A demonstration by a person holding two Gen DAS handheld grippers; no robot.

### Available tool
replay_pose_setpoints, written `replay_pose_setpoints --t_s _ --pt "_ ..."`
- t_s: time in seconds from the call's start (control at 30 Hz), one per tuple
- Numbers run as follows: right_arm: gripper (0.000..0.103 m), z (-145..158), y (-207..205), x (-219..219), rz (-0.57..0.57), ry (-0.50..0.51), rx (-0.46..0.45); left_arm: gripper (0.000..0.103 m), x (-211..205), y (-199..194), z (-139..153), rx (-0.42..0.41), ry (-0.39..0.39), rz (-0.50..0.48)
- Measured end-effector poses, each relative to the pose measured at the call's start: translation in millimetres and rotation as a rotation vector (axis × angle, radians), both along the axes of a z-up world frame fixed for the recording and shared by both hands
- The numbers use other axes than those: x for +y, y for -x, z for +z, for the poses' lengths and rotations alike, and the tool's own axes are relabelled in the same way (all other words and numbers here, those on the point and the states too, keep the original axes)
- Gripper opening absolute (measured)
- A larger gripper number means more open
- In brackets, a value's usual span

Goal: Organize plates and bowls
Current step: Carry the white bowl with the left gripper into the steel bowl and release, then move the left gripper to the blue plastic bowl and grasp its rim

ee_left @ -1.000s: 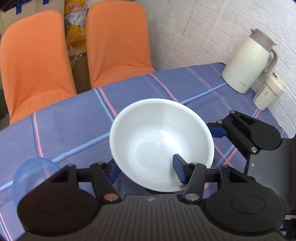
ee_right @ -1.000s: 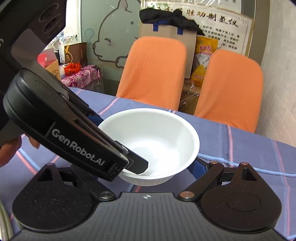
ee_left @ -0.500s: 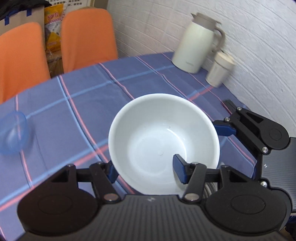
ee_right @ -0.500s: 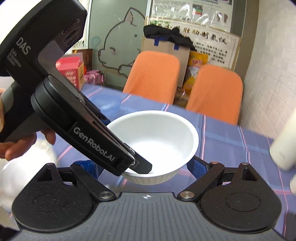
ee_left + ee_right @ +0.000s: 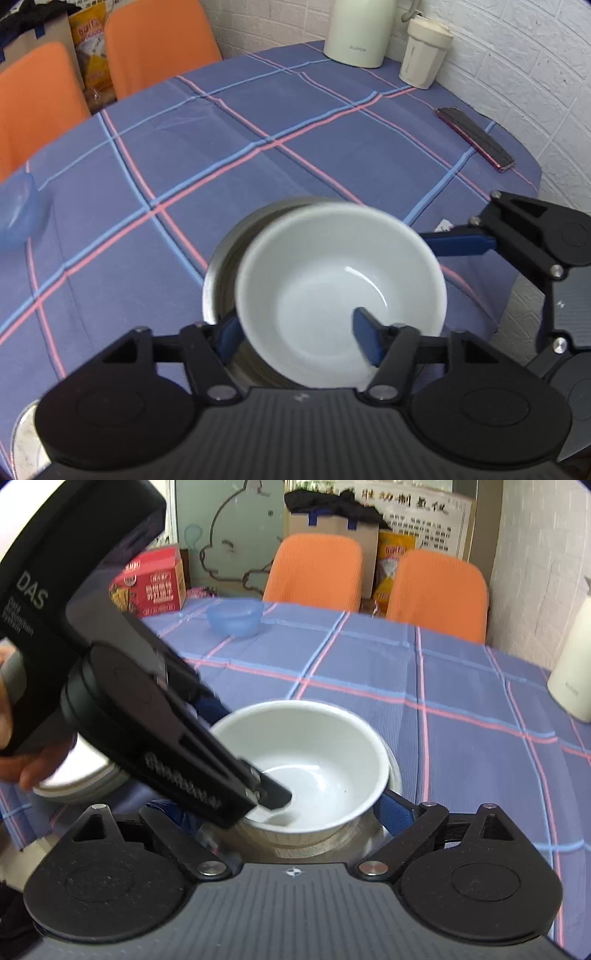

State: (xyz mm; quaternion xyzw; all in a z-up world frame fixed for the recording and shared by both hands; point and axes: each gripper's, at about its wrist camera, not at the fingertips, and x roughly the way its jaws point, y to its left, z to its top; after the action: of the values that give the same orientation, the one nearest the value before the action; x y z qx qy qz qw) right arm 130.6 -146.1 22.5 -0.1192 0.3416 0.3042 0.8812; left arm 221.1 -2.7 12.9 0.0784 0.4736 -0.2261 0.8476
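Carried over since 1 s ago, white bowl point(image 5: 332, 280) sits above steel bowl point(image 5: 221, 258); my left gripper point(image 5: 295, 336) pinches its 6 o'clock rim, right gripper point(image 5: 284, 812) jaws wide

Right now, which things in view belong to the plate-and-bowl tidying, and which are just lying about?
Job:
white bowl, gripped by left gripper
metal bowl beneath it
blue plastic bowl
right gripper

Lying about:
kettle
lidded cup
phone
red carton
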Motion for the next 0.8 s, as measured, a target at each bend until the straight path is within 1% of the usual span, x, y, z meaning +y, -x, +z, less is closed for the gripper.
replay_pose_setpoints --t_s 0.1,0.2,0.27,0.3,0.33,0.43,0.5,0.6,0.67,0.8 --pt "0.082 -1.7 8.9 -10.5 -0.015 -0.009 0.010 0.075 3.7 3.3 6.1 -0.003 0.010 -0.009" --pt "0.083 -6.4 24.7 -26.5 -0.030 -0.011 0.036 0.077 10.7 13.0 13.2 -0.015 0.024 -0.015" --pt "0.083 -8.0 35.2 -36.1 -0.034 -0.005 0.046 0.081 18.9 21.2 18.6 -0.026 0.028 0.006" --pt "0.083 -7.9 39.4 -39.8 -0.036 -0.005 0.050 0.087 24.2 25.2 21.5 -0.037 0.036 0.016" --pt "0.083 -7.8 43.6 -43.2 -0.038 -0.011 0.053 0.088 30.5 28.7 24.8 -0.050 0.045 0.028" --pt "0.083 -1.9 46.7 -47.4 -0.044 -0.039 0.055 0.088 55.2 33.4 35.9 -0.076 0.063 0.092" --pt "0.083 3.9 43.0 -42.8 -0.042 -0.056 0.043 0.088 77.8 33.0 44.1 -0.090 0.082 0.144" --pt "0.083 12.5 31.8 -31.9 0.002 -0.081 0.018 0.088 117.7 29.1 55.5 -0.123 0.073 0.246" --pt "0.083 20.2 18.4 -16.9 0.035 -0.078 -0.002 0.089 148.4 23.9 61.8 -0.136 0.063 0.323" --pt "0.083 35.3 -23.4 26.4 0.096 -0.043 -0.041 0.089 203.5 4.8 69.5 -0.152 0.048 0.441"
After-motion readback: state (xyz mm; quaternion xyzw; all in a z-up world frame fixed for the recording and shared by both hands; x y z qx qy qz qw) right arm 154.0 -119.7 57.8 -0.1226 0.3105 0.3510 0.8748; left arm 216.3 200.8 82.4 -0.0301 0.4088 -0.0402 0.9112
